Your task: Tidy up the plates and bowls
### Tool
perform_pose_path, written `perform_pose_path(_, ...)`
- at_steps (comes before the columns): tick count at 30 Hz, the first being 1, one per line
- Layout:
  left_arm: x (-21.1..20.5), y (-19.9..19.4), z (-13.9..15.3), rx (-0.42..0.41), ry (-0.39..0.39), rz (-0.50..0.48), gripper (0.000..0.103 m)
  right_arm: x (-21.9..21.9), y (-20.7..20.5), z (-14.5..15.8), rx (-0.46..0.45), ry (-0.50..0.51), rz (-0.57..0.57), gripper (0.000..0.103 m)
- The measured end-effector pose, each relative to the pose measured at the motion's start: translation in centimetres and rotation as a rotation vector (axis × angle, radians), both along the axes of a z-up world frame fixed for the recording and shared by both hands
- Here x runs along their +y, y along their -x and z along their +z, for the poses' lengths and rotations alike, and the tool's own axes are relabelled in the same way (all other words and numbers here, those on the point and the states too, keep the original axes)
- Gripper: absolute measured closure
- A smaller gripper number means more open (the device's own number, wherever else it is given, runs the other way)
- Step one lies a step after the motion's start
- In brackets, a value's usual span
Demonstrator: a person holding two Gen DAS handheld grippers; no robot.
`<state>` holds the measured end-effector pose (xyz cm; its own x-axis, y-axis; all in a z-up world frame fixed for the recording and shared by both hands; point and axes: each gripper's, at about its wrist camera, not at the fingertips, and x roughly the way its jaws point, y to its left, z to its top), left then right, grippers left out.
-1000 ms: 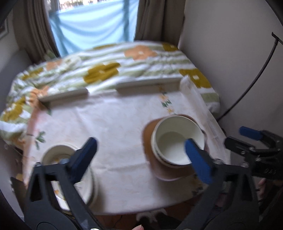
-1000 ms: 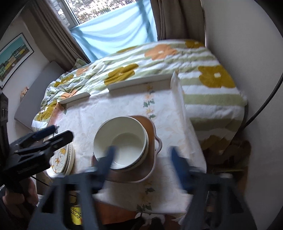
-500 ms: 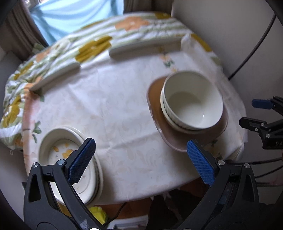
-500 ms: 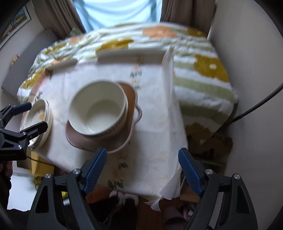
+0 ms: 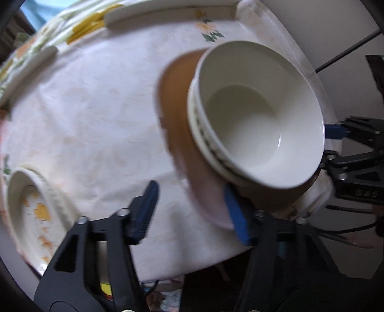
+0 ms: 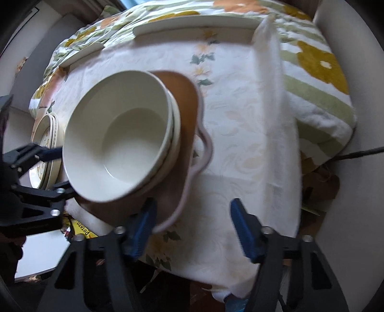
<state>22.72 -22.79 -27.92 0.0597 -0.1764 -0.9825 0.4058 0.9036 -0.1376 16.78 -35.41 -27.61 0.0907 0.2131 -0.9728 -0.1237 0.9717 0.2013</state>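
At the near edge of the bench, the left claw (image 5: 192, 211) hangs released, jaws spread, its right-hand pad tucked just under the near rim of the brown tray (image 5: 177, 100), nothing gripped. Across the stack, the right claw (image 6: 192, 225) is released too, empty, its left-hand pad right at the tray's pale scalloped rim and the other pad over bare tablecloth (image 6: 242, 134). Between the two sit the stacked bowls (image 5: 259, 115), cream, nested one in another, resting on that tray. So part of the sorting looks done: the bowls are already nested. The patterned plates (image 5: 33, 211) wait well apart at the left edge of the bench, in what looks like a small pile of their own. What's left, by my reading, is bringing the groups together or shifting the tray, and neither claw has a hold yet. Around them: a flowered quilt (image 6: 316, 62) on the bed beyond the bench, two pale bars (image 5: 168, 10) along the far edge, a dark cable (image 5: 348, 50) against the wall. In the way: the tray hangs close to the bench edge, and the loose cloth could drag.
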Motion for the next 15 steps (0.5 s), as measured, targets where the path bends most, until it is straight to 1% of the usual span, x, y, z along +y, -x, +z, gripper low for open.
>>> perform_pose_path(1, -0.2, 0.0, -0.2, 0.002, 0.001, -0.003, 0.062, 0.1, -0.1, -0.2, 0.001, -0.007, 0.008, 0.058)
perform_pose_path(2, -0.5, 0.0, -0.5, 0.0, 0.002, -0.006, 0.065, 0.2, -0.3, -0.5, 0.003, -0.019, 0.018, 0.06)
perform_pose_path(3, -0.8, 0.0, -0.8, 0.003, 0.003, -0.008, 0.07, 0.3, -0.3, -0.7, 0.006, -0.025, 0.024, 0.065)
perform_pose_path(4, -1.0, 0.0, -1.0, 0.007, 0.002, -0.009, 0.076, 0.5, -0.4, -1.1, 0.011, -0.031, 0.032, 0.067)
perform_pose_path(6, -1.4, 0.0, -1.5, 0.012, 0.017, -0.01, 0.078, 0.6, -0.6, -1.5, 0.012, -0.034, 0.04, 0.069)
perform_pose_path(7, -1.5, 0.1, -1.6, 0.012, 0.03, -0.007, 0.081, 0.7, -0.6, -1.8, 0.015, -0.052, 0.047, 0.073)
perform_pose_path(8, -1.7, 0.1, -1.7, 0.011, 0.031, -0.005, 0.081, 0.7, -0.7, -2.0, 0.014, -0.064, 0.053, 0.077)
perform_pose_path(9, -1.8, 0.2, -1.7, 0.005, 0.029, -0.002, 0.081, 1.0, -0.6, -2.0, 0.004, -0.057, 0.069, 0.077)
perform_pose_path(11, -2.1, 0.3, -1.7, -0.017, 0.022, -0.004, 0.081, 1.6, -0.3, -1.8, -0.024, -0.047, 0.114, 0.083)
perform_pose_path(12, -2.2, 0.4, -1.7, -0.028, 0.016, -0.01, 0.081, 1.8, -0.1, -1.7, -0.039, -0.028, 0.128, 0.083)
perform_pose_path(15, -2.6, 0.9, -1.4, -0.062, 0.005, -0.02, 0.081, 1.6, 0.2, -1.6, -0.059, -0.032, 0.124, 0.083)
